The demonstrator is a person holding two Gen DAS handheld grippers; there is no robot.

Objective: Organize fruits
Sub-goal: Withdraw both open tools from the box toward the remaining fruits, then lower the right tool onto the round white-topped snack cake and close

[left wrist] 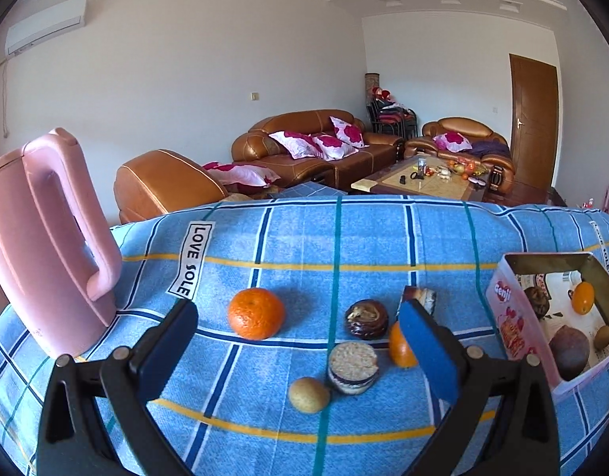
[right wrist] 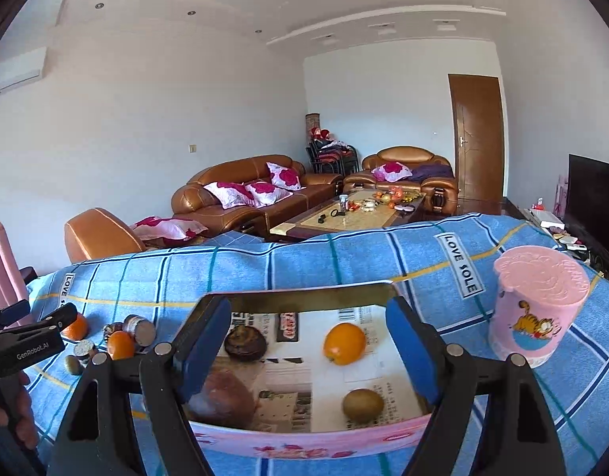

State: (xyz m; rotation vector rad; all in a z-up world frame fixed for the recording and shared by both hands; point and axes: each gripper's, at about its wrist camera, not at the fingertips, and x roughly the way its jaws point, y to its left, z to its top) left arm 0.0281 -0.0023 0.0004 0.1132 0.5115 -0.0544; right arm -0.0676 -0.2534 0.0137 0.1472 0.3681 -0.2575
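Note:
My left gripper (left wrist: 300,337) is open and empty above the blue plaid cloth. Between and beyond its fingers lie a large orange (left wrist: 256,313), a smaller orange (left wrist: 401,345) partly behind the right finger, a small kiwi (left wrist: 308,394), a chocolate pastry (left wrist: 366,318) and a sandwich biscuit (left wrist: 353,367). My right gripper (right wrist: 308,341) is open and empty over the pink box (right wrist: 304,442), which holds an orange (right wrist: 344,343), a kiwi (right wrist: 363,405), a dark pastry (right wrist: 245,342) and a brown round fruit (right wrist: 225,396). The box also shows in the left wrist view (left wrist: 510,317).
A pink kettle (left wrist: 46,246) stands at the cloth's left. A pink lidded cup (right wrist: 536,305) stands right of the box. A wrapped cake piece (left wrist: 421,297) lies behind the left gripper's right finger. Sofas and a coffee table are beyond the table's far edge.

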